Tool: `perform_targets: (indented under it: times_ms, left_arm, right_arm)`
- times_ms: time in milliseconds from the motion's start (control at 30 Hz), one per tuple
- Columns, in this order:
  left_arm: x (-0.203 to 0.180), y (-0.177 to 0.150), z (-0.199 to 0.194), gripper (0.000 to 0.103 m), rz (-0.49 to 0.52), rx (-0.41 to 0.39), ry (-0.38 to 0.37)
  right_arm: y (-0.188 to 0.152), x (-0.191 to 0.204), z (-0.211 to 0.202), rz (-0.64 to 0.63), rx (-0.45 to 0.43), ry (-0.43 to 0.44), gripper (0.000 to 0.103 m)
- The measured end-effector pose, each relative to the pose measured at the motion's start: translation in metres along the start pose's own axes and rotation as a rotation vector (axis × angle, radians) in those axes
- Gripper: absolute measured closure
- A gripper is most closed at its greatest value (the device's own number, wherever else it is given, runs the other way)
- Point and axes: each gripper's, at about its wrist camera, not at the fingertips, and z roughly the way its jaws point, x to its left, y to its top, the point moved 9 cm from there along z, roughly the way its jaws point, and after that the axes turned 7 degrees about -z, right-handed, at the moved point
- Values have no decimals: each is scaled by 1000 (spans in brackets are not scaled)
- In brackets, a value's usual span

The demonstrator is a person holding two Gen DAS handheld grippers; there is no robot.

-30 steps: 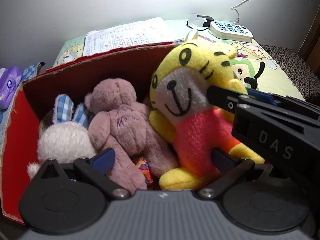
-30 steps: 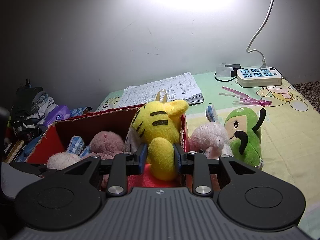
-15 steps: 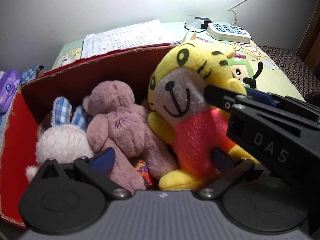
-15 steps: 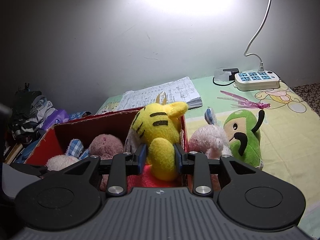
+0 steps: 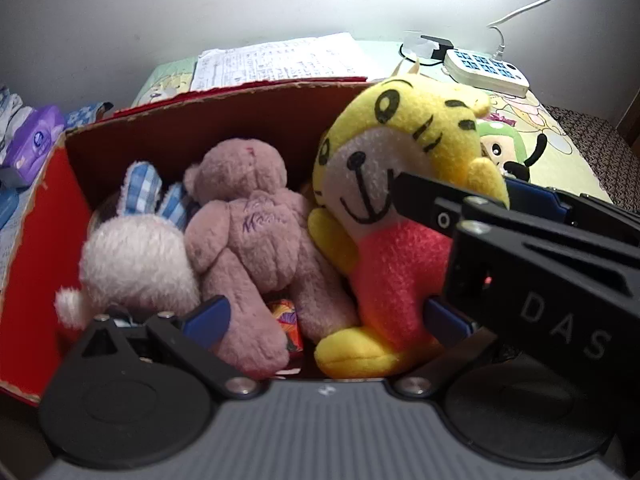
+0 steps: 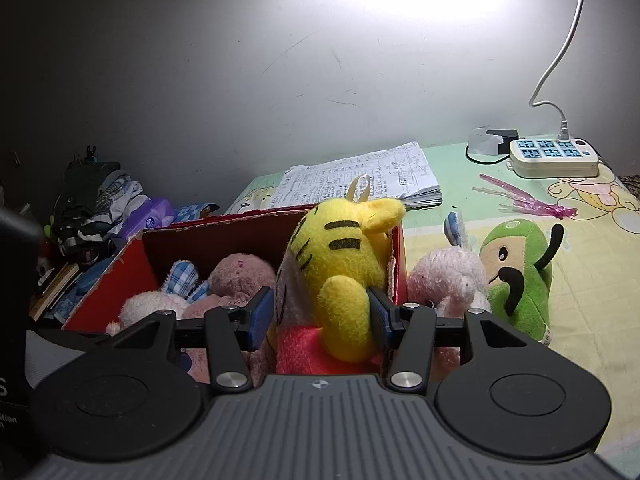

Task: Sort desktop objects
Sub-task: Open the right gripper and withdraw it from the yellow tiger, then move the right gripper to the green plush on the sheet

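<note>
A red cardboard box (image 6: 136,276) (image 5: 36,248) holds a white bunny with blue checked ears (image 5: 132,256), a pink-brown bear (image 5: 248,232) and a yellow tiger with a red body (image 5: 392,264) (image 6: 340,256), which sits upright at the box's right end. My right gripper (image 6: 320,316) is open behind the tiger. One pad touches the tiger's arm and the other stands apart from it. Low at the box's near side, my left gripper (image 5: 324,316) is wide open, with the bear's leg and the tiger's body between its fingers. The right tool's black body (image 5: 540,280) crosses the left wrist view.
Just right of the box lie a pale pink plush (image 6: 448,280) and a green plush (image 6: 520,276) on a cartoon-print cloth (image 6: 592,280). Behind are a paper stack (image 6: 360,176), a power strip (image 6: 552,156) with its cable and a pink wrapper (image 6: 524,200). Clutter and a purple tissue pack (image 6: 148,216) sit left.
The right gripper's fingers have spread apart from the tiger they were shut on. The tiger stays upright in the box. The left gripper has shifted only slightly.
</note>
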Motion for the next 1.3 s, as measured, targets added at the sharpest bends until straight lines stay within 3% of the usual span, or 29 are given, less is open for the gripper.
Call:
perform_targets:
  times_ms: [167,467,833,1133,1300]
  left_arm:
    - [5,-4,-7,0,-63,-3,36]
    - [14,-7,-23,1,-128,-47,189]
    - [6,-6,-35,1,-139,-72,258]
    - [-2,-10,-55,1,-110,-109,309]
    - [-13,0,-74,1,-116,-156,293]
  right_arm:
    - [0,-1,-3,-9,15,52,50]
    - [-1,-1,-13,-43,49,128,50]
    - [0,-9,-21,-22,60,219,50]
    - [2,-26,-39,70,50,358,52]
    - [6,-49,-56,122,10,401,52]
